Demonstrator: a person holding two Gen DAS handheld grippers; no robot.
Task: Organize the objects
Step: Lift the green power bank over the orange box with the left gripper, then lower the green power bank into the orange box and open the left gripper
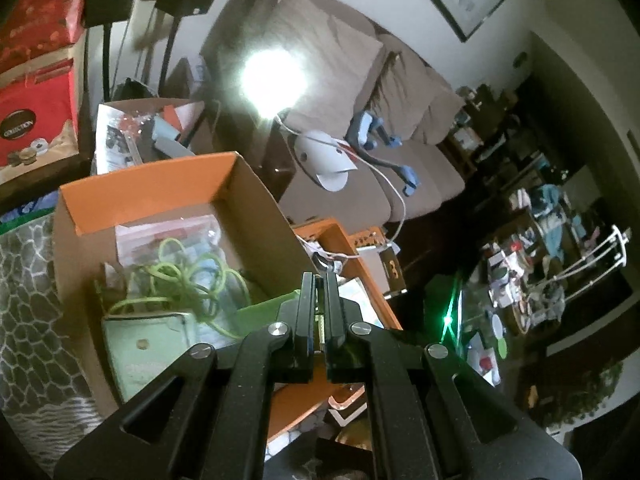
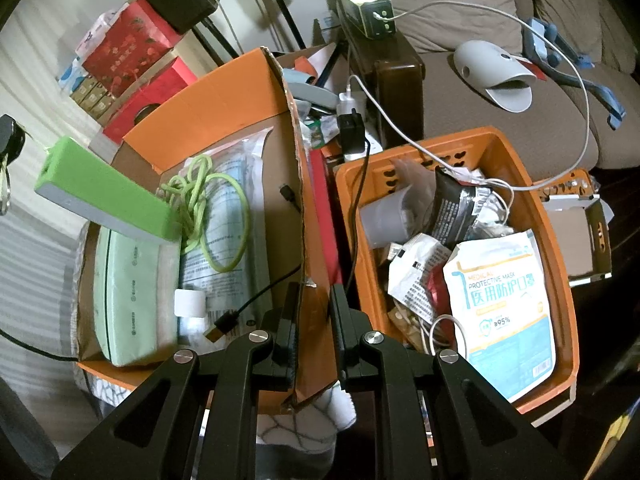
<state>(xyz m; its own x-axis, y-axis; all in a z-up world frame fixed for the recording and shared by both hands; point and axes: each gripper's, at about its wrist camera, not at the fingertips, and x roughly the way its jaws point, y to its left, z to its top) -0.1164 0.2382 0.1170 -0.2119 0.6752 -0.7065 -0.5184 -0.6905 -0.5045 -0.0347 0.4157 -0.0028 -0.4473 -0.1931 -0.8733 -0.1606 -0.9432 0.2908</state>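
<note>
left gripper (image 1: 318, 276): jaws nearly pressed together on something thin and pale between the pads, can't tell what it is; it hangs over the near edge of the cardboard box (image 1: 256, 184)
green power bank (image 2: 106, 194): in the right wrist view it sits tilted above the box's left end, over the mint-green pouch (image 2: 132, 292); its left end runs out toward the frame edge, so I can't confirm what carries it
right gripper (image 2: 316, 292): jaws spread, straddling the box's torn right wall (image 2: 298, 184), one finger each side, not visibly clamped
box contents: lime cord (image 2: 212, 208) coiled on a clear packet (image 2: 236, 216), black USB cable (image 2: 248, 304) trailing in over the wall, small white roll (image 2: 190, 303)
orange basket (image 2: 560, 256): just right of the box, full of mask packs (image 2: 504, 300), wrappers, white cable
step: looks like sorting chargers and cables into the box, mid-placement of the power bank
next: lower the power bank flat beside the cord and let go; right gripper probably steadies the wall
risk: the wall is torn and floppy, may fold if squeezed; the dangling USB cable could snag
</note>
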